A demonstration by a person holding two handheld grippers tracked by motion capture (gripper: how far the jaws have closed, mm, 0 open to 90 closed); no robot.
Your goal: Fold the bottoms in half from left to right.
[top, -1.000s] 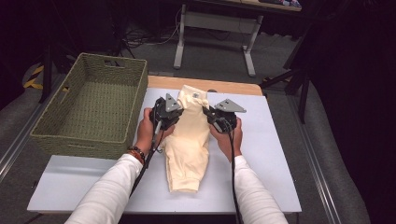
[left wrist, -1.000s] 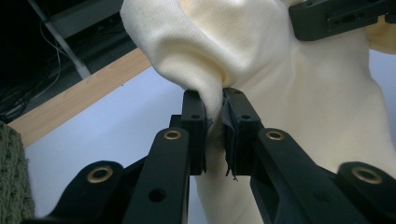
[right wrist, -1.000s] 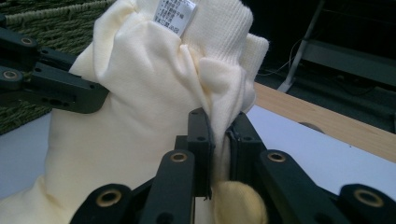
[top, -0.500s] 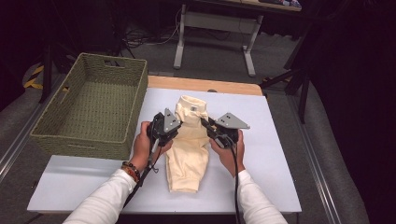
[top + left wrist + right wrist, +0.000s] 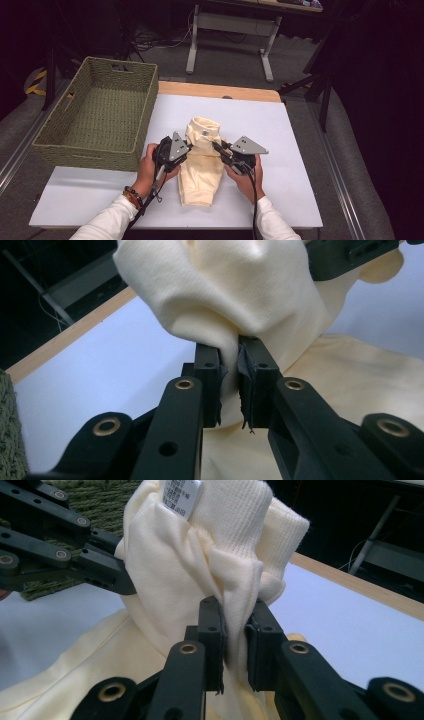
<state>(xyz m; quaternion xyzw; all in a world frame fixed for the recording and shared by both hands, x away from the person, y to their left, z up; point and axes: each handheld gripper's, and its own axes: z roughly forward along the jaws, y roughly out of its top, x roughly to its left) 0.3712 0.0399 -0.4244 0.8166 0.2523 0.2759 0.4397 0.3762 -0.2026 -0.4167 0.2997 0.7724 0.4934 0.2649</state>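
**One Cream Garment Clamped by Two Grippers**

One white label (image 5: pixel 181 496) is sewn inside the ribbed collar above the right gripper (image 5: pixel 235 625); its print is illegible. Left gripper (image 5: pixel 231 380) and right gripper each pinch a fold of the single cream garment (image 5: pixel 202 160) between their jaws.

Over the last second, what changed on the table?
Both hands drew back toward the person, and the left gripper and right gripper dragged the top end of the cream garment with them, so that end now stands bunched up over the lower part. No grasp or release: each gripper's fingers stayed pinched on the fabric. The woven basket and the garment's near hem kept their places on the white table.
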